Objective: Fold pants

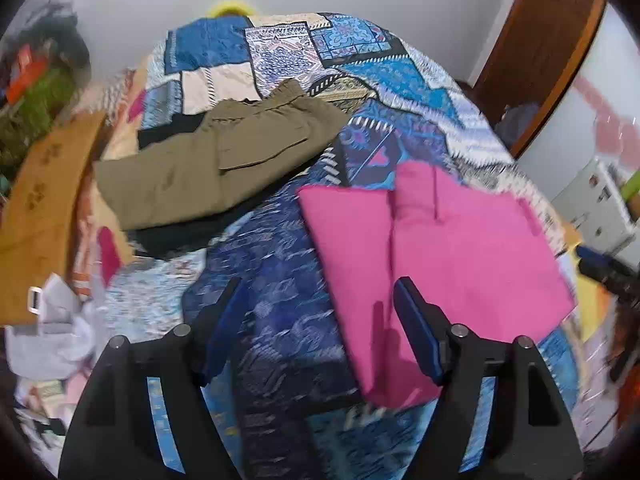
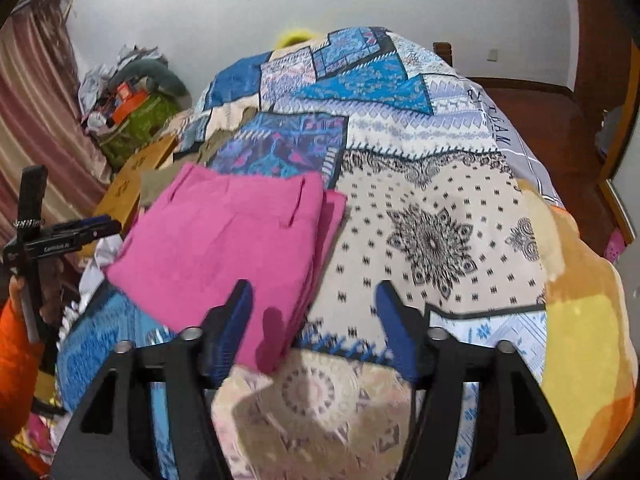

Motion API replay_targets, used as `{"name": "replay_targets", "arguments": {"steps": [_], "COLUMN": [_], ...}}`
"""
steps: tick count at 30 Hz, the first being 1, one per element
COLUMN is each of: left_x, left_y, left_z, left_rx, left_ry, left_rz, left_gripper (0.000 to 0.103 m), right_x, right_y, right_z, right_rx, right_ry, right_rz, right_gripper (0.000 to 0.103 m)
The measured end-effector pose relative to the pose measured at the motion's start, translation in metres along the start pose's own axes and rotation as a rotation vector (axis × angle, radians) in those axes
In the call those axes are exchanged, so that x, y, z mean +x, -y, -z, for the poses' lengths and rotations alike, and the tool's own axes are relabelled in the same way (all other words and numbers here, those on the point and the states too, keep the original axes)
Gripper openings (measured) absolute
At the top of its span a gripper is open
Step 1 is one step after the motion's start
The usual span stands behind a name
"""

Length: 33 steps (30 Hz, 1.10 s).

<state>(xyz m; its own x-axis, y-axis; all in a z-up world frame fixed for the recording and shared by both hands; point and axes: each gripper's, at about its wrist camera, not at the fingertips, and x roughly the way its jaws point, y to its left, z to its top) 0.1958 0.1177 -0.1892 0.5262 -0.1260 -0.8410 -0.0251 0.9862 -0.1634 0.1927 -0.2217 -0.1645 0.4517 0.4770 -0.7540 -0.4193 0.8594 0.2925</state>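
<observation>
Folded pink pants (image 1: 440, 256) lie flat on the patterned bedspread (image 1: 280, 264), ahead and to the right of my left gripper (image 1: 320, 294), which is open and empty above the bed. In the right wrist view the pink pants (image 2: 232, 240) lie ahead-left of my right gripper (image 2: 312, 292), also open and empty. Folded olive pants (image 1: 208, 164) lie farther back on the left; only a sliver of them (image 2: 160, 184) shows behind the pink pants in the right wrist view. The left gripper also shows in the right wrist view (image 2: 88, 228) at the far left, held by a hand.
A wooden bed edge (image 1: 40, 208) runs along the left, with clutter (image 1: 56, 320) beside it. A yellow-orange blanket (image 2: 588, 320) lies at the bed's right side. A wooden door (image 1: 540, 52) stands at the back right, and a cluttered pile (image 2: 128, 96) against the wall.
</observation>
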Motion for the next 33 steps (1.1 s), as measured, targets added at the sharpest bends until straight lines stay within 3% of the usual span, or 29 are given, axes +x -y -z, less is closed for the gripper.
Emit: {"name": "replay_targets", "arguments": {"steps": [6, 11, 14, 21, 24, 26, 27, 29, 33], "left_x": [0.024, 0.048, 0.057, 0.068, 0.067, 0.064, 0.062, 0.057, 0.047], "left_y": [0.009, 0.015, 0.014, 0.02, 0.028, 0.034, 0.037, 0.043, 0.049], "left_z": [-0.013, -0.013, -0.013, -0.017, -0.02, -0.023, -0.024, -0.026, -0.029], "left_rx": [-0.049, -0.041, -0.062, -0.06, -0.046, -0.031, -0.024, -0.007, 0.027], "left_ry": [-0.052, -0.11, -0.119, -0.136, -0.124, -0.109, -0.1, -0.081, -0.04], "left_rz": [0.105, 0.115, 0.102, 0.16, 0.17, 0.171, 0.168, 0.167, 0.122], "left_gripper": [0.077, 0.078, 0.092, 0.091, 0.078, 0.063, 0.058, 0.033, 0.017], "right_x": [0.03, 0.059, 0.063, 0.073, 0.075, 0.076, 0.075, 0.075, 0.069], "right_y": [0.003, 0.009, 0.009, 0.006, 0.007, 0.007, 0.006, 0.006, 0.004], "right_z": [-0.012, -0.014, -0.017, -0.024, -0.028, -0.03, -0.031, -0.032, -0.037], "right_rx": [0.049, 0.103, 0.107, 0.086, 0.107, 0.12, 0.126, 0.13, 0.118], "right_ry": [-0.053, -0.13, -0.125, -0.128, -0.117, -0.111, -0.107, -0.097, -0.074], "right_rz": [-0.048, -0.105, -0.128, -0.157, -0.176, -0.181, -0.18, -0.176, -0.165], "right_gripper": [0.068, 0.071, 0.071, 0.063, 0.045, 0.034, 0.032, 0.024, 0.015]}}
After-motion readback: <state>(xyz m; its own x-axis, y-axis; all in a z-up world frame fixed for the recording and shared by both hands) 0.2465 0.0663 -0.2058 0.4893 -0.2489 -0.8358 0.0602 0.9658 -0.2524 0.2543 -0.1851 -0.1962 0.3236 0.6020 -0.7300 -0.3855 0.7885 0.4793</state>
